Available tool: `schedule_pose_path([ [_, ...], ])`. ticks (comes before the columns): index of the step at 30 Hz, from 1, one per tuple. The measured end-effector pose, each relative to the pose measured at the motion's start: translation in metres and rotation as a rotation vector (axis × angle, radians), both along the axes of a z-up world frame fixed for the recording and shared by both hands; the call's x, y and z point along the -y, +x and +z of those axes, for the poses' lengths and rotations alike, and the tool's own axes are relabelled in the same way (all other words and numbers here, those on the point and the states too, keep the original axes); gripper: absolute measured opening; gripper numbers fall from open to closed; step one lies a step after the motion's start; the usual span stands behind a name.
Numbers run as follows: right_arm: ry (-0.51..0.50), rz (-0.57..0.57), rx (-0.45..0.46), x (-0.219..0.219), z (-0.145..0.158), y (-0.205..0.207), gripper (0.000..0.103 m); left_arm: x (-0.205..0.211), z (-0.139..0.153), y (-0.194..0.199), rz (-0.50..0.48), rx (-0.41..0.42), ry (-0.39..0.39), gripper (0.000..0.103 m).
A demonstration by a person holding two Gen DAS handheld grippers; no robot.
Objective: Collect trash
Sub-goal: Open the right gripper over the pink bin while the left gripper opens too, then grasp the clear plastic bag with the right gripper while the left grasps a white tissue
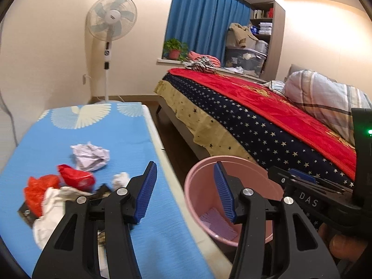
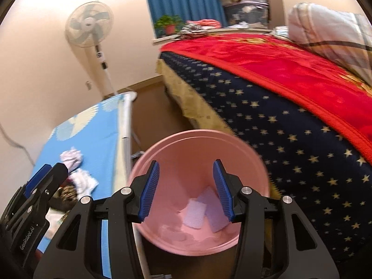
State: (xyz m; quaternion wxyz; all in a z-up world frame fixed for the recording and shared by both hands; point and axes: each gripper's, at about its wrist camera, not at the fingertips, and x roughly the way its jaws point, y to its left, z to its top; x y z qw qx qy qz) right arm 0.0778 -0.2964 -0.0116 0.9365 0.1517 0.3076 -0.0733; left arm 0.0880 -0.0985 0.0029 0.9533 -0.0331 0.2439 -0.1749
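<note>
Both claws spread and empty over the pink bin; next piece of trash waits on the blue table

I hold the right gripper (image 2: 186, 190) above the pink bin (image 2: 162, 146), its blue pads apart with nothing between them; pale paper scraps (image 2: 197, 214) already lie at the bottom, so I judge a drop just done; the left gripper (image 1: 183, 193) hangs between table edge and bin, likewise spread and empty; the remaining trash sits to the left on the blue table (image 1: 104, 125): a crumpled white paper (image 1: 90, 157) farther off, a red plastic bag (image 1: 74, 176) and a white wad (image 1: 121, 179) nearer; next I need to swing left, lower over one piece and close on it; the near pile is partly hidden behind the left claw's frame, and the dark item under it I cannot identify.
</note>
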Motion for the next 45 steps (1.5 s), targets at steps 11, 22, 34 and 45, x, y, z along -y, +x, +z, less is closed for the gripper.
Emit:
schedule_pose_path([
  [11, 0.019, 0.245, 0.031, -0.061, 0.003, -0.009, 0.02, -0.082, 0.017, -0.035, 0.197, 0.029, 0.002, 0.045],
  [22, 0.08, 0.472, -0.022, -0.125, -0.02, -0.007, 0.021, -0.146, 0.018, -0.076, 0.406, -0.02, -0.029, 0.034],
  [34, 0.103, 0.656, -0.141, -0.176, -0.047, 0.001, 0.025, -0.159, -0.006, -0.066, 0.431, -0.087, -0.065, 0.034],
  [45, 0.103, 0.562, -0.098, -0.142, -0.038, 0.003, 0.014, -0.144, -0.044, -0.031, 0.372, -0.202, -0.12, 0.034],
])
